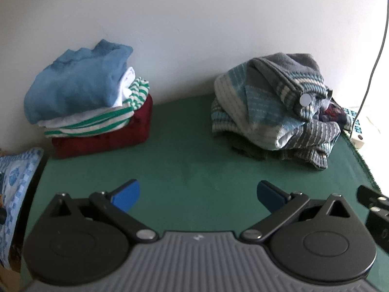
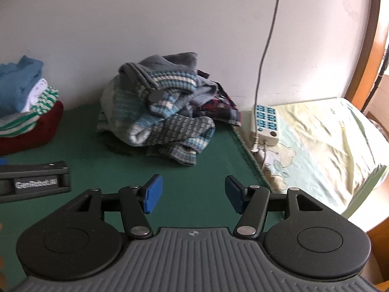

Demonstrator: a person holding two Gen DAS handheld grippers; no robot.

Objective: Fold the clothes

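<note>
A heap of unfolded striped knitwear (image 1: 274,112) (image 2: 158,116) in grey, blue and white lies at the back of the green cloth (image 1: 194,160) (image 2: 73,146). A folded stack (image 1: 90,97) (image 2: 26,112) stands at the back left: blue on top, then white, green-striped, dark red at the bottom. My left gripper (image 1: 198,194) hangs open over bare green cloth, well short of both piles, nothing between its blue pads. My right gripper (image 2: 192,193) is open too, empty, in front of the heap. The left gripper's body (image 2: 34,181) shows at the left of the right wrist view.
A white wall backs the cloth. A white power strip (image 2: 265,124) with a grey cable (image 2: 267,36) lies right of the green cloth's edge, on a pale yellow-green sheet (image 2: 323,146). A blue patterned cushion (image 1: 17,194) sits at the left edge.
</note>
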